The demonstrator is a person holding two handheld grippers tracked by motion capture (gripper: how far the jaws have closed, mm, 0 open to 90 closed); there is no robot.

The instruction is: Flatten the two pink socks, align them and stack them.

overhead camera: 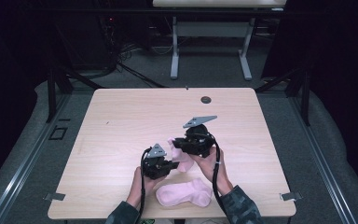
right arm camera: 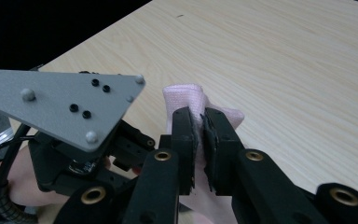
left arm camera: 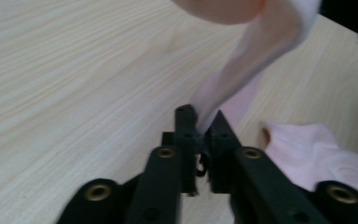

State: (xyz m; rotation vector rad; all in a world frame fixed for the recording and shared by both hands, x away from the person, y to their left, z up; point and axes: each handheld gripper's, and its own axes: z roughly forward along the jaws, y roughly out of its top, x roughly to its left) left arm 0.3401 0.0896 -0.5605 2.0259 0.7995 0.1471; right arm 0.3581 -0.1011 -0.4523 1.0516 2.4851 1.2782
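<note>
Pink sock [overhead camera: 184,194] lies flat at table's [overhead camera: 121,121] near edge. Second sock [overhead camera: 181,156] held up between both hands; left gripper [left arm camera: 204,128] pinches one end, right gripper [right arm camera: 199,122] clamps the other.

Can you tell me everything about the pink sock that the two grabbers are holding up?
The held sock is pale pink, soft, ribbed knit cloth. It hangs lifted off the wooden table, stretched between the two tools. The left gripper pinches one thin, pulled-tight end, and the right gripper is clamped on the other end, where the fabric bunches into a fold above its jaws. It looks limp and wrinkled, not flat. A second pink sock lies flat on the table, nearer the person, apart from it.
</note>
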